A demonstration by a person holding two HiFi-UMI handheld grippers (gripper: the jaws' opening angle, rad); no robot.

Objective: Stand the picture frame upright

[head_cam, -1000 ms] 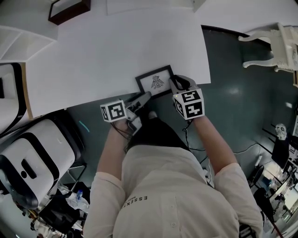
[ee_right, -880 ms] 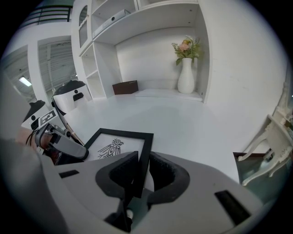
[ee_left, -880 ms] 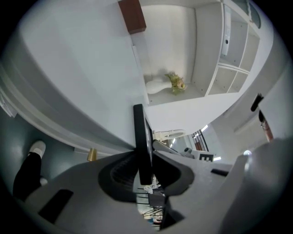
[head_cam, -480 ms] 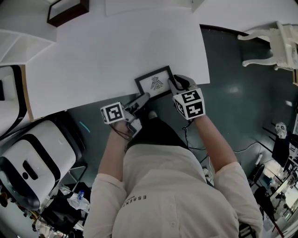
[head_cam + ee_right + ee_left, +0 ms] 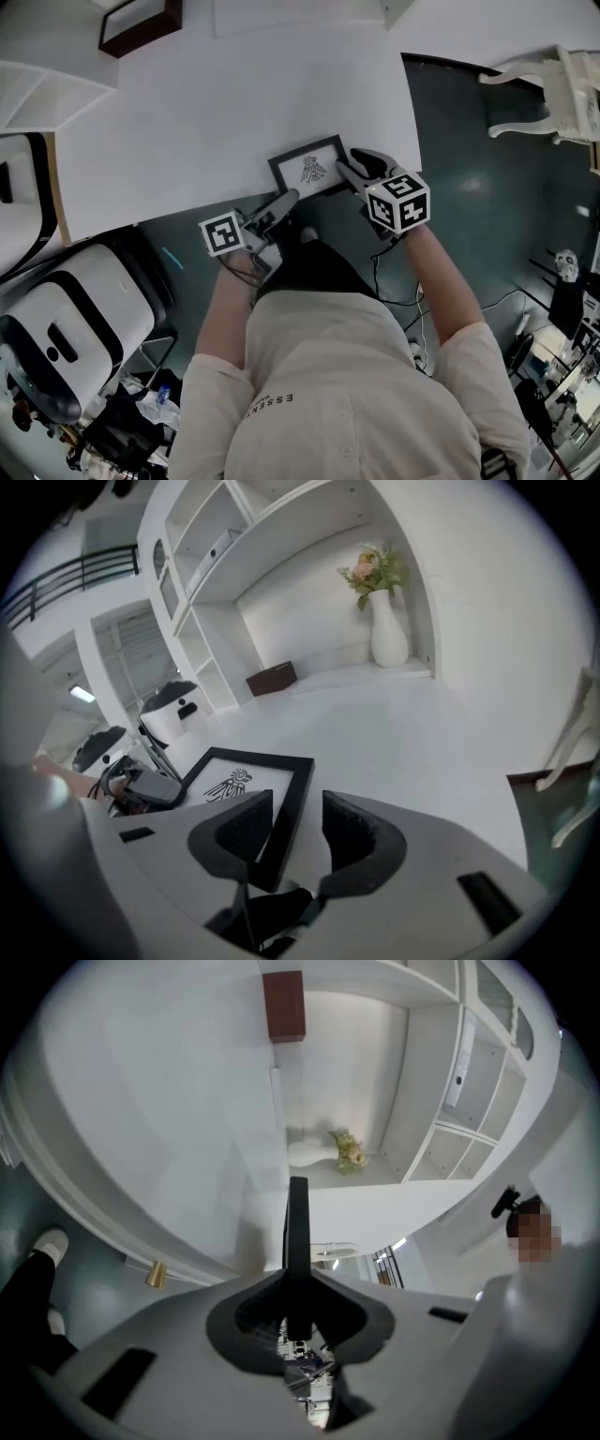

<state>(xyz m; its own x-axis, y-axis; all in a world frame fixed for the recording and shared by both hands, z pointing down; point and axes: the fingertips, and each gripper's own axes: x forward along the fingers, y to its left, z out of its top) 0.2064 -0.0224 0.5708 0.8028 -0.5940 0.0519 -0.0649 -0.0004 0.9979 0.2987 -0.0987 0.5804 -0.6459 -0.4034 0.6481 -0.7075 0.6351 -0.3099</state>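
White counter (image 5: 234, 103) fills most of our view, with open shelving beyond it. Our picture frame (image 5: 309, 169) sits at the counter's near edge, face up and not yet upright. The left gripper (image 5: 279, 202) has it by the near left edge; its fingers have just been closing and now clamp the thin dark moulding. The right gripper (image 5: 349, 171) straddles the right edge, but its fingers have just been opening and stand apart, gripping nothing. We judge we are at the start of the tilt. Next we should pivot the frame up on its lower edge, with the right gripper ready to steady it.
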